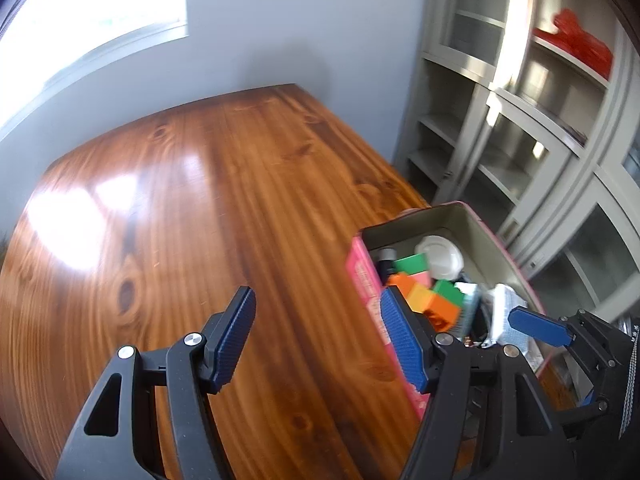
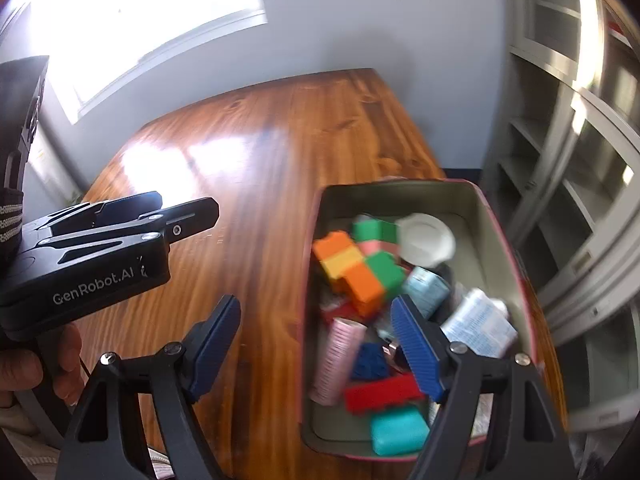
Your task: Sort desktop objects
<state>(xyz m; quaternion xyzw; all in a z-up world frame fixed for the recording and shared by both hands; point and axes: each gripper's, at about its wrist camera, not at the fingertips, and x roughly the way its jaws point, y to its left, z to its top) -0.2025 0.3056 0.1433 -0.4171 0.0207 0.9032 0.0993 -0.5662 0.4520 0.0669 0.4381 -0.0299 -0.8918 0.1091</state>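
Note:
A pink-sided tin box (image 2: 404, 190) stands on the wooden table (image 2: 256, 152) near its right edge. Inside lie an orange, yellow and green block stack (image 2: 354, 266), a white lid (image 2: 426, 240), a pink ribbed roll (image 2: 338, 354), a blue brick (image 2: 370, 362), a red brick (image 2: 380, 394), a teal bar (image 2: 398, 432) and pale blue packets (image 2: 478, 326). My right gripper (image 2: 316, 344) stands open over the box's left wall, empty. My left gripper (image 1: 320, 338) is open over bare wood beside the tin box (image 1: 366, 284), empty. The right gripper's blue fingertip (image 1: 538, 326) shows over the box.
A grey shelf cabinet (image 1: 520, 128) with glass doors stands right of the table, a red bag (image 1: 576, 38) on an upper shelf. A bright window (image 1: 80, 12) lights the far left. A hand (image 2: 24, 364) holds the left gripper's black body (image 2: 92, 264) at the left.

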